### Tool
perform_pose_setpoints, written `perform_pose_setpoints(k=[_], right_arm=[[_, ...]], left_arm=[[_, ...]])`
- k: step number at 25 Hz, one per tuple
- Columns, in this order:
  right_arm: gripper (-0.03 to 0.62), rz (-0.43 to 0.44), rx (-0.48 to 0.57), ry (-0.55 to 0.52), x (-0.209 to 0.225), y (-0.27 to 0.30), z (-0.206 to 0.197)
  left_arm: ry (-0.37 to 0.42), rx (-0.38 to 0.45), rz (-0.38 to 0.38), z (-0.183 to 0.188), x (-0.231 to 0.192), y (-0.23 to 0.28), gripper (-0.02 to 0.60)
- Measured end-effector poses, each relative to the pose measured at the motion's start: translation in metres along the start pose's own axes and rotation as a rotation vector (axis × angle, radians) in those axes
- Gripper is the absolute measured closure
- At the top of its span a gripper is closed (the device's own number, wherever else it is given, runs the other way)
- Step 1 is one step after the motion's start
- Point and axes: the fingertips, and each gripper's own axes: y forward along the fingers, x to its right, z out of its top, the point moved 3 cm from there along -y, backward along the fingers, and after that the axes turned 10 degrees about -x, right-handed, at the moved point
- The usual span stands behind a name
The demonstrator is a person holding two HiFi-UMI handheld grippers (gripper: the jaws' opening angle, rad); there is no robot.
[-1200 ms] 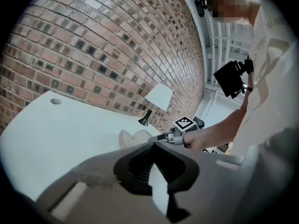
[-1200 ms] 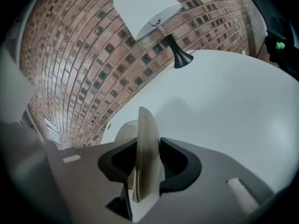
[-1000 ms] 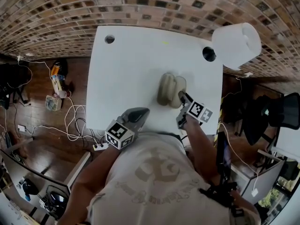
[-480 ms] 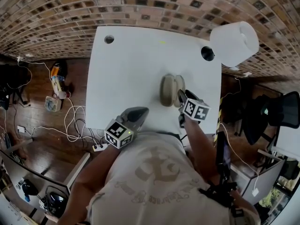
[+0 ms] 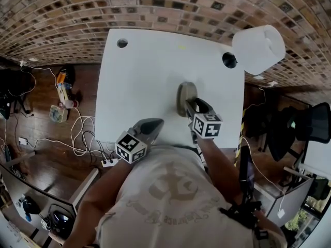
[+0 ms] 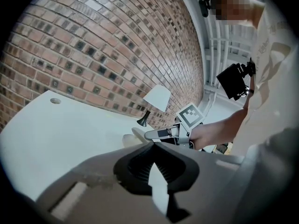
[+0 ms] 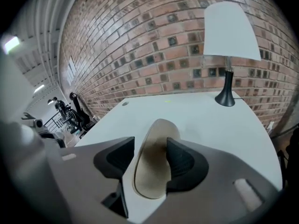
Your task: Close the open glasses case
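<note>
Right gripper view: your right gripper is opening its jaws around the tan glasses case, which is lying in the middle of the tabletop, apparently folded shut. It is likely a light, stiff, smooth shell, best held across its narrow sides. Your left gripper is hovering closed and empty.

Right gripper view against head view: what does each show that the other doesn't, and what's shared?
Only the right gripper view: the right gripper close up, its jaws opening with the glasses case between them. Only the head view: the left gripper at the near edge of the table, the person's shirt, floor cables. Shared: the case, the white table, the lamp, the brick wall.
</note>
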Motion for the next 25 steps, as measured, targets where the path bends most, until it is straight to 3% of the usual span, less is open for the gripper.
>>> perform_pose_setpoints(k=[10,15,17,25], right_arm=[[0.409,0.096,-0.035,-0.016,-0.019,0.021,-0.002],[0.556,0.055,-0.078,-0.042,-0.009,0.029,-0.003],[0.586,0.052,-0.093,-0.06,-0.006,0.031,-0.002],[0.586,0.05,-0.112,-0.103,-0.008,0.034,-0.004]], left_arm=[[-0.026,0.003,0.011,-0.004,-0.001,-0.005,0.575],[-0.022,0.006,0.01,-0.001,0.0,-0.007,0.575],[-0.026,0.007,0.01,-0.002,0.0,-0.006,0.575],[-0.026,0.015,0.001,-0.002,0.002,-0.003,0.575]])
